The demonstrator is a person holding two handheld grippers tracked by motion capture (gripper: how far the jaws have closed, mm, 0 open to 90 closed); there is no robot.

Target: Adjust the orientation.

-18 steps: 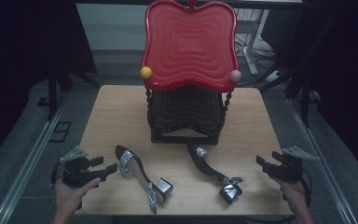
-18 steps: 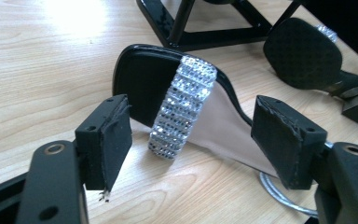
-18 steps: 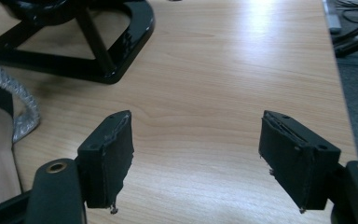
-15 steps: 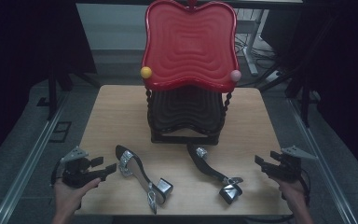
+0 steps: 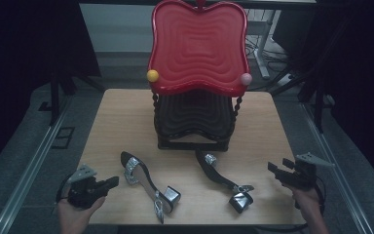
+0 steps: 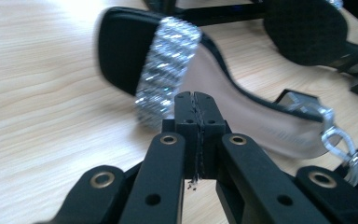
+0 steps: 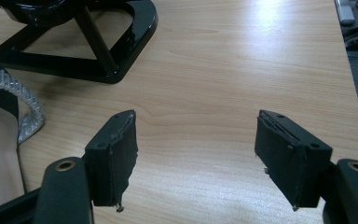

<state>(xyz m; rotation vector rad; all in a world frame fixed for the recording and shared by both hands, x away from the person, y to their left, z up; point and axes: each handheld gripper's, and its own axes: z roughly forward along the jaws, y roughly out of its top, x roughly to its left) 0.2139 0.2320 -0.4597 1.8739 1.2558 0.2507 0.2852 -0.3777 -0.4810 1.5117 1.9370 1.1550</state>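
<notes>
On the wooden table (image 5: 121,117) lie two sparkly shoes: the left shoe (image 5: 148,183) and the right shoe (image 5: 224,183). Left gripper (image 5: 108,183) is pinched together, empty. Right gripper (image 5: 274,168) gapes apart.

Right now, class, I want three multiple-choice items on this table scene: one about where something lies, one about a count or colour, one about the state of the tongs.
1. Where does the red tray sit?
A. atop the black stand, above its black tray
B. flat on the table
C. on the floor

2. How many sandals lie on the table?
A. one
B. two
C. four

3. How do the tongs stand?
A. both open
B. left shut, right open
C. left open, right shut

Answers:
1 A, the high view shows it raised on the black stand.
2 B, the left sandal and the right sandal.
3 B, the left tongs have jaws pressed together on nothing; the right tongs gape over bare wood.
</notes>
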